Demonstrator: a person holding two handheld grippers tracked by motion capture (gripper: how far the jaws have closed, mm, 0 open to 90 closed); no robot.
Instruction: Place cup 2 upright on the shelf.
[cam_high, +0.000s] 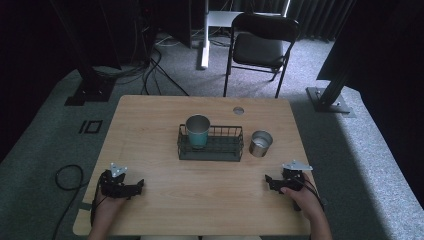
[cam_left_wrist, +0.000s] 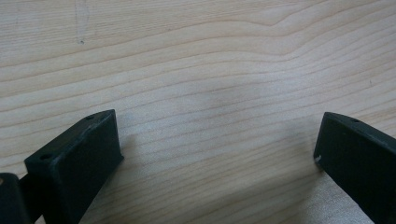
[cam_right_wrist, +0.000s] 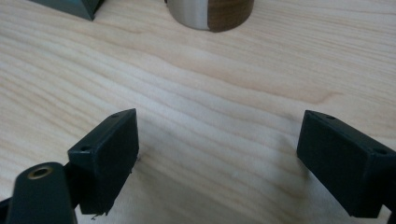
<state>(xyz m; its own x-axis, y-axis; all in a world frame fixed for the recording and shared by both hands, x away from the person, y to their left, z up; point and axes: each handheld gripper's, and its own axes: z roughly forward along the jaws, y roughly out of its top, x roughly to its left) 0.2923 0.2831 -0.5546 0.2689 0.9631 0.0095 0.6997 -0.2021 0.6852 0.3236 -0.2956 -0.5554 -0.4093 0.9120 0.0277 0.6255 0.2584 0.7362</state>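
Left gripper (cam_high: 141, 186) rested low on the light wooden surface (cam_high: 200, 190) near its front-left corner, jaws spread wide, nothing between them. In the left gripper view the gripper (cam_left_wrist: 219, 140) had its 2 black jaws far apart with bare wood grain (cam_left_wrist: 201, 84) in the gap. The person's left hand (cam_high: 107, 210) held it from below.

Right gripper (cam_high: 268, 181) sat near the front-right edge of the surface, jaws also wide apart and empty, held by the right hand (cam_high: 305, 197). In the right gripper view the gripper (cam_right_wrist: 219, 140) pointed toward the short shiny steel cup (cam_right_wrist: 210, 11), which stood well ahead of the jaws, not touching them. A corner of the dark wire basket (cam_right_wrist: 70, 7) showed at the top left of that view.

From the high view, the short steel cup (cam_high: 260, 143) stood upright on the surface just beside the right end of the dark wire basket (cam_high: 220, 150), outside it. A taller teal cup with a metal rim (cam_high: 197, 131) stood upright inside the basket, at its left end. Both grippers were well apart from basket and cups.

Beyond the surface, a black folding chair (cam_high: 260, 47) stood on the grey carpet (cam_high: 350, 150). A black cable loop (cam_high: 67, 177) lay on the floor left of the surface.
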